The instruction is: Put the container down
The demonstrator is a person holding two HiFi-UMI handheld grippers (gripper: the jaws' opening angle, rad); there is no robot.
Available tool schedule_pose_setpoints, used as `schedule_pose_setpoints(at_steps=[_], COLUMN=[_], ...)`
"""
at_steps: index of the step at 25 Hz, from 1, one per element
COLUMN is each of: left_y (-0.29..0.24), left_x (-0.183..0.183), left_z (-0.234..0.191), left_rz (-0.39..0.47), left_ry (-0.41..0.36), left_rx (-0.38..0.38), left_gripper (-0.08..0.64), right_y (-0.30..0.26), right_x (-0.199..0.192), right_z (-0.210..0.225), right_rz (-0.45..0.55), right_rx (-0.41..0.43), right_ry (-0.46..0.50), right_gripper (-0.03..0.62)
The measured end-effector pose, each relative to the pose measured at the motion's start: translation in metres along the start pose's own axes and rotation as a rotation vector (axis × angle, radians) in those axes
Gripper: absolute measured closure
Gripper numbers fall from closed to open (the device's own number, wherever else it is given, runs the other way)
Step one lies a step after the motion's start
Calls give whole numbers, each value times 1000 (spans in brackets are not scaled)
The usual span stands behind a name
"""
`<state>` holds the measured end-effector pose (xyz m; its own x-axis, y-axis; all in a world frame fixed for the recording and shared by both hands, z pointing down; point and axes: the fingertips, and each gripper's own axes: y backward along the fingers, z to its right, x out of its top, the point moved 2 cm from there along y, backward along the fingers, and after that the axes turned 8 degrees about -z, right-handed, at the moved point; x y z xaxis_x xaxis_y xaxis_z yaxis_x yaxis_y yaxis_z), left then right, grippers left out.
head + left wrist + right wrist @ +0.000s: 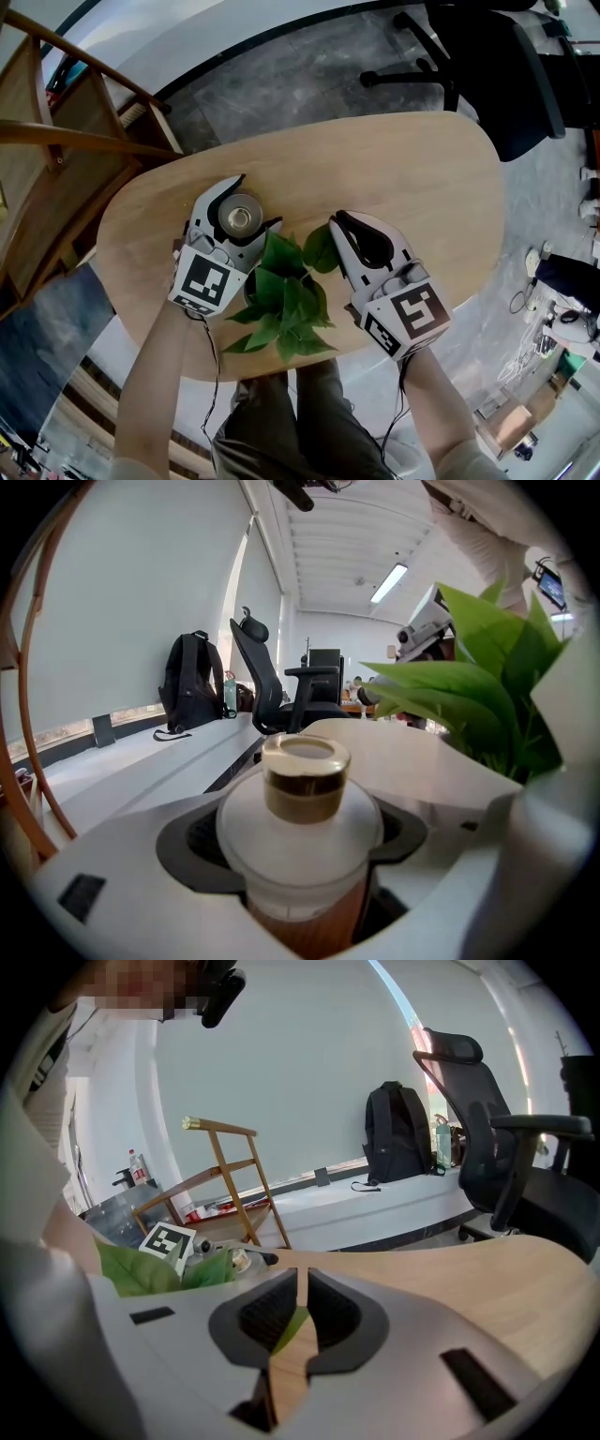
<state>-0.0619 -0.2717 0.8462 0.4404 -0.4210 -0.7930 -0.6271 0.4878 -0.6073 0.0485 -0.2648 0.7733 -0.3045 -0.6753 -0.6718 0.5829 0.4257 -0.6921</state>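
- Left gripper view: the left gripper (302, 838) squeezes a round, frosted bottle (305, 778) with a shiny gold cap, over the smooth wooden table (412, 187).
- The right gripper (302, 1312) has its jaws almost together, beside soft green leaves (286, 300).

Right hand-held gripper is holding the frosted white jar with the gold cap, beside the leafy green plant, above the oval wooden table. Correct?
Wrong hand. The left hand-held gripper holds the frosted white jar with the gold cap; the left gripper view shows its jaws closed round the jar's body. The rest stands: it is beside the leafy green plant, above the oval wooden table.
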Motion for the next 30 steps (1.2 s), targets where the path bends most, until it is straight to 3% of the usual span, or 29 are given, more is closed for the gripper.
schedule_pose_setpoints(at_steps=[6,10,20,30], left_y=[9,26,84,176], left_x=[-1,-9,-4,71], left_z=[-1,-2,-7,-4], left_rz=[-5,-47,-97,3], left_ry=[27,-2,43,72], left_rx=[-7,35,106,231], left_gripper=[210,212,215,367], right_y=[9,17,54,114], right_x=[6,14,42,92], right_z=[0,-5,-22,-45], right_rz=[0,2,8,47], right_rx=[-12,-14,-34,-72], right_ry=[5,11,36,39], right_gripper=[571,571,571,574])
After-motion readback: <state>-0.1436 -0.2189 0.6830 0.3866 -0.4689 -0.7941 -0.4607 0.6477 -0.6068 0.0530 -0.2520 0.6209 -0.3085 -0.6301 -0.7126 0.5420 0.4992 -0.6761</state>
